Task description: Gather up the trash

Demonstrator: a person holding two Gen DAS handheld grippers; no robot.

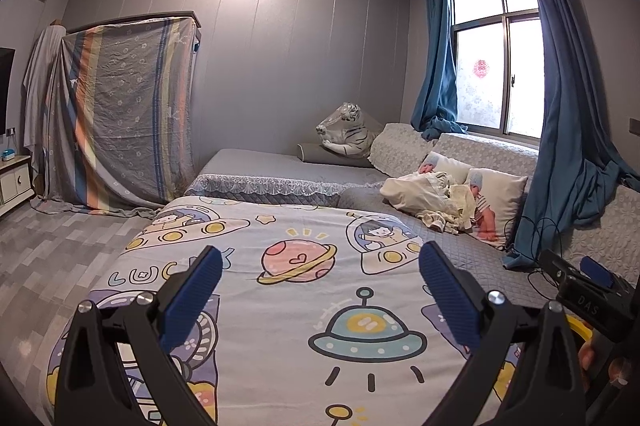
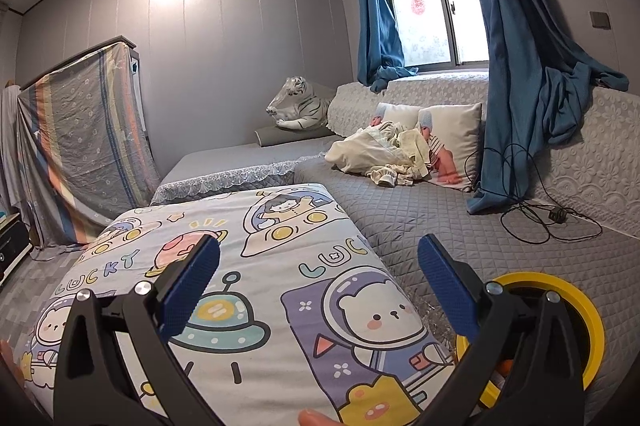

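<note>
A round yellow bin (image 2: 596, 326) lies on the grey quilted bed at lower right, partly hidden behind my right finger; something orange shows inside it. A crinkled bit of clear plastic (image 2: 430, 312) sits between the bin and the cartoon quilt (image 2: 280, 266). My right gripper (image 2: 320, 246) hovers open over the quilt, with nothing between its blue pads. Over the same quilt (image 1: 304, 306) my left gripper (image 1: 321, 254) is open and empty too. The right gripper (image 1: 592, 286) shows at the left wrist view's right edge, with a sliver of the yellow bin (image 1: 578, 326) under it.
A black cable with a charger (image 2: 556, 216) trails across the bed by the blue curtain (image 2: 520, 85). A cream clothes pile (image 2: 380, 153) and pillows lie near the headboard. A plush tiger (image 2: 300, 103) sits at the back. A sheet-draped cupboard (image 1: 120, 113) stands left.
</note>
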